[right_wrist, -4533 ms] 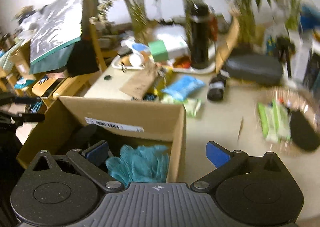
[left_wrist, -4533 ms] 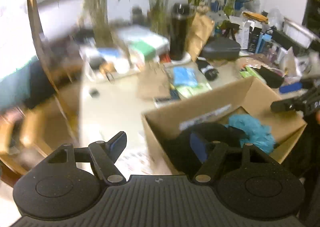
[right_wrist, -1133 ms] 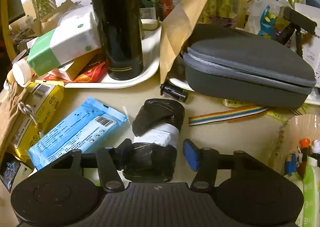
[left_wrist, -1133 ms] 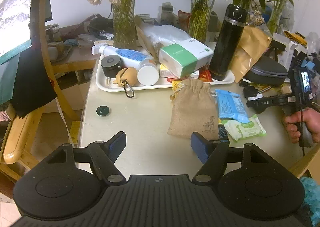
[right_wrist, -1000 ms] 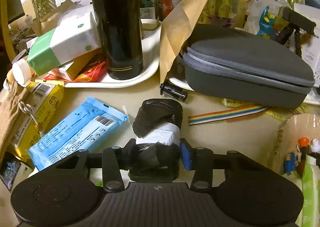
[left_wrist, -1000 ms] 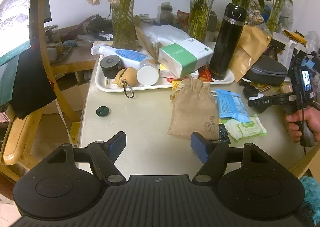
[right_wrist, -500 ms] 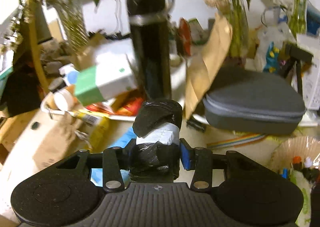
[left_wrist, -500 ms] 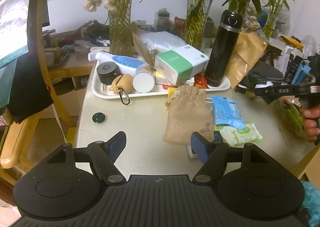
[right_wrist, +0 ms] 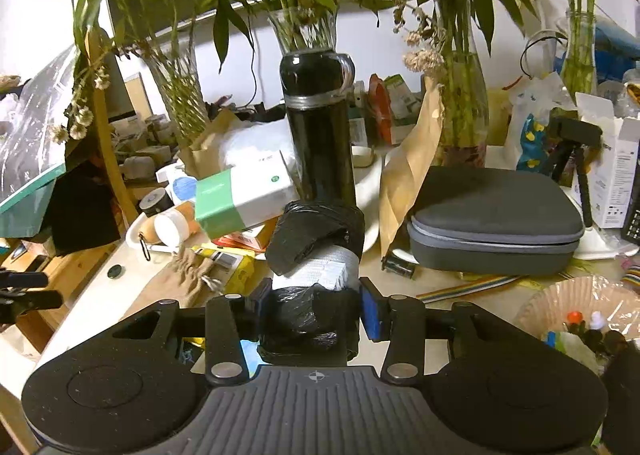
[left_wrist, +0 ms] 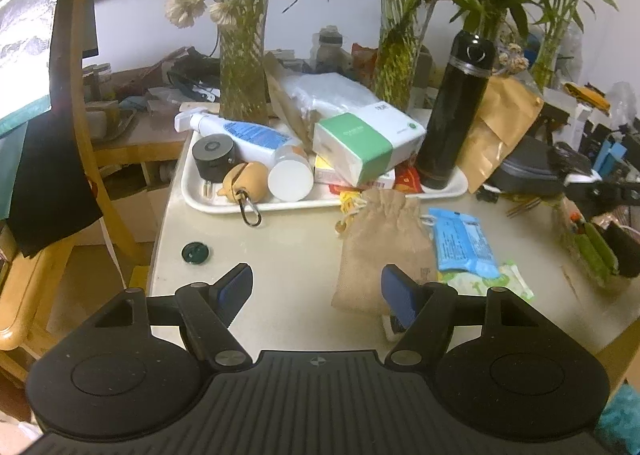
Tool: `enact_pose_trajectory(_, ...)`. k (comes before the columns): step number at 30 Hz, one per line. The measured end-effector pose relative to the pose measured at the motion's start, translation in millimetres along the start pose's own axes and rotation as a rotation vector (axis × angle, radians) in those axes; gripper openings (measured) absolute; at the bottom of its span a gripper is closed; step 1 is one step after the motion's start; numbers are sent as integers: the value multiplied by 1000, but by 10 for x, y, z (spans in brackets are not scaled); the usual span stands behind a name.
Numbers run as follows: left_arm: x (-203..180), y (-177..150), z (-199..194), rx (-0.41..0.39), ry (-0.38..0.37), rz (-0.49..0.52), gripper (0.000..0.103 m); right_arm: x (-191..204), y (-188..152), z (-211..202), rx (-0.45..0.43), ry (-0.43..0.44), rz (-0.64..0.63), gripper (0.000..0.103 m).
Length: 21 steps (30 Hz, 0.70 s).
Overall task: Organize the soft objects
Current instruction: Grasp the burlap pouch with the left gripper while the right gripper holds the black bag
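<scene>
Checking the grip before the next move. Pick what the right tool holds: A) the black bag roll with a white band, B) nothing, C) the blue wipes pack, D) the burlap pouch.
A: in the right wrist view the right tool is shut on the black bag roll, blue pads pressing both its sides; the burlap pouch and the blue wipes pack lie on the table.

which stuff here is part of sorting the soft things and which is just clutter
Job:
black bag roll, clamped in right gripper
burlap pouch
blue wipes pack
left gripper, empty

Clutter:
black flask
white tray
grey case
</scene>
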<state>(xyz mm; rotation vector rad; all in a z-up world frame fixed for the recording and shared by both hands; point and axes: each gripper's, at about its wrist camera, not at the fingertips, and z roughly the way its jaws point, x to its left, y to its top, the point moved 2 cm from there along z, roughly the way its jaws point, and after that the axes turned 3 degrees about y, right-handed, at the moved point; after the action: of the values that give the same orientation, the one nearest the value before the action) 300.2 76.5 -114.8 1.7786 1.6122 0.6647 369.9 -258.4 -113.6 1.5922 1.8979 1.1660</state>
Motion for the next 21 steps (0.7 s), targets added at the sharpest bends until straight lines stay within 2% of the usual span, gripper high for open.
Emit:
enact_pose_trajectory(8,-44,86,161,8,-56,32,71,34,-17,-325,-45,-8,-50,47)
enact_pose_trajectory(15,-27,87,450,68,-108,52,70,87,-83,-472,-49,2,-61,47)
enact_pose_trajectory(21,44,67,739,129,-167,12,70,121,-93,-484,-48,35,-74,47)
